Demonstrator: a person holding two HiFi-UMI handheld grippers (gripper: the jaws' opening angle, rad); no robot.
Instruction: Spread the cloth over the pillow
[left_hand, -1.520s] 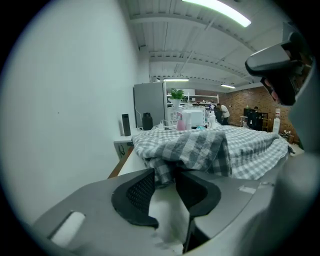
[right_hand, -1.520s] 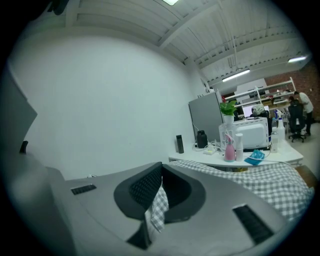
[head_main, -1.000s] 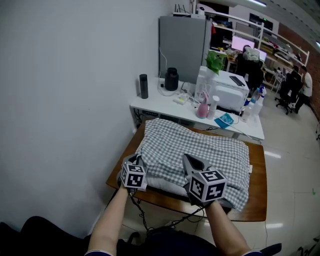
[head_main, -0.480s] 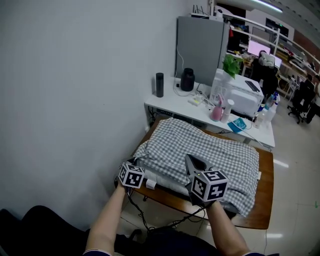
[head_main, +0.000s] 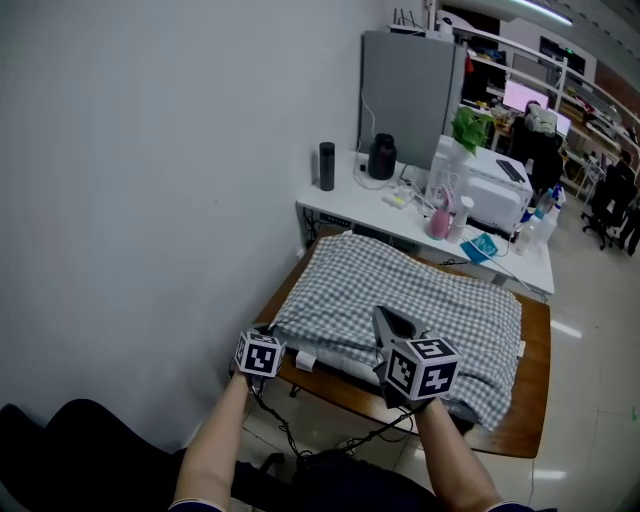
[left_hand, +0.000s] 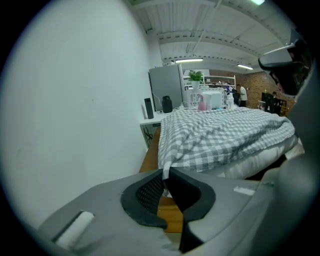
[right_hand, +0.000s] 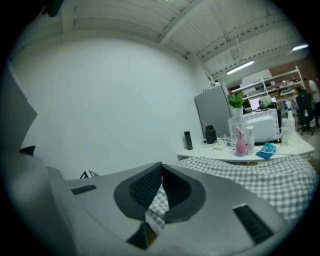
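A grey-and-white checked cloth (head_main: 400, 290) covers a white pillow (head_main: 338, 364) on a brown wooden table (head_main: 520, 425). My left gripper (head_main: 272, 333) is at the table's near left corner. Its jaws have just been opening slightly, but a corner of the cloth (left_hand: 220, 135) is still pinched between the tips of the left gripper (left_hand: 165, 172). The pillow (left_hand: 260, 160) shows below the cloth's hem. My right gripper (head_main: 385, 318) is over the near edge of the pillow. In the right gripper view, the right gripper (right_hand: 161, 169) is shut on a fold of the cloth (right_hand: 260, 175).
A white wall runs close along the left. Behind the table stands a white desk (head_main: 345, 212) with a dark bottle (head_main: 327, 166), a black jar (head_main: 381, 157), a pink spray bottle (head_main: 439, 218) and a white appliance (head_main: 490, 190). A grey cabinet (head_main: 410, 85) stands behind it. People sit far right.
My left gripper has moved down and toward me, off the near left table corner, drawing the cloth corner with it. The right gripper has stayed almost where it was.
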